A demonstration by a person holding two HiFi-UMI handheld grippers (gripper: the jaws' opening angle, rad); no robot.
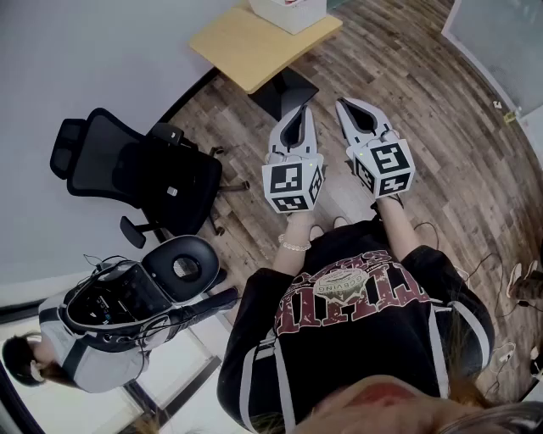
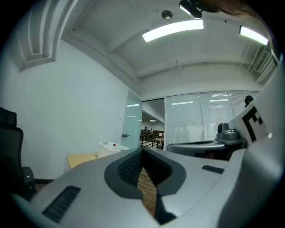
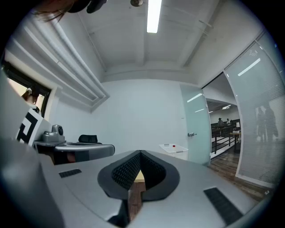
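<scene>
Grey plastic is meeting grey plastic at both tips. The left gripper [image 1: 305, 110] and the right gripper [image 1: 341, 103] are each clenching on nothing, with only wood showing through the slot behind the closed pads. The person is holding them out side by side above the wood-plank floor [image 1: 424, 136], near each other but apart, with the noses angling slightly together. Just beyond the tips, a black pedestal foot [image 1: 284, 91] is carrying a light wooden table [image 1: 242, 47]. A white plastic bin [image 1: 288, 10] is sitting on the table's far part, where the frame edge is cutting it off. Off to the left, a black office chair [image 1: 140, 174] is standing well apart.

The risks, as I am judging them:
- With the jaws clamped, a forward push would be butting the table's edge or shoving the bin rather than taking hold.
- The two marker cubes are riding so near each other that they could be knocking together.

The table is presenting a corner towards the grippers. Its top seems to be running lengthwise from lower left to upper right in the head view, though its far end is lying out of view.
</scene>
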